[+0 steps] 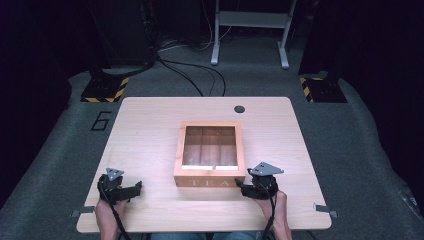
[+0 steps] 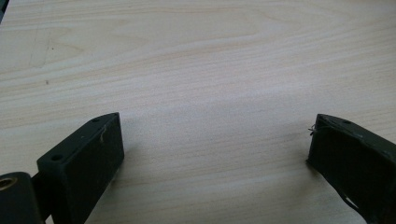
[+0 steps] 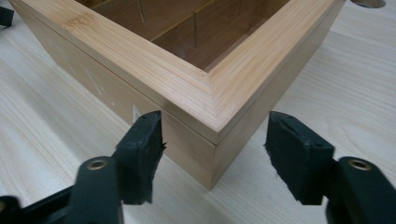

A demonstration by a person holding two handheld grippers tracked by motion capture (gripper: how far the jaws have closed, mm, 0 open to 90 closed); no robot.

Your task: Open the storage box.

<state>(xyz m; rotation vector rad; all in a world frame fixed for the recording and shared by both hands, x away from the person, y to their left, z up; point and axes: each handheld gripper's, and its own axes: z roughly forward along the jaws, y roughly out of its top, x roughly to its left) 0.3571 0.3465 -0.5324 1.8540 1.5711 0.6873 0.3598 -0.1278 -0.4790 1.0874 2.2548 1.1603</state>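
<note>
Wood box (image 1: pixel 210 155) sits near the middle of the table (image 1: pixel 145 130), a little toward the near edge, with its sides square to the table's edges. It is a shallow bamboo-coloured box with a framed clear lid, closed, through which thin dividers show, splitting the inside into compartments. The front wall, facing the near edge, carries the pale letters TEA.

The right tongs (image 1: pixel 246 188) rest on the table just beside the box's near right corner, held by the person's right hand (image 1: pixel 275 205) coming in over the near edge. In the right gripper view the right tongs (image 3: pixel 215 149) are released, their two black jaws spread apart with that corner of the box (image 3: pixel 196 88) standing between them; neither jaw appears to touch the wood. The seam between lid and body runs along both walls just below the lid frame.

The left tongs (image 1: pixel 131 190) lie well apart from the box, toward the near left corner of the table, held by the left hand (image 1: pixel 106 212). In the left gripper view the left tongs (image 2: pixel 215 140) are released too, jaws wide apart over bare pale wood grain (image 2: pixel 205 70).

A small dark round grommet (image 1: pixel 239 109) is set in the table near its far edge. Beyond the table lies grey carpet (image 1: pixel 360 150) with cables (image 1: pixel 200 75) and a white frame's legs (image 1: pixel 250 35).
</note>
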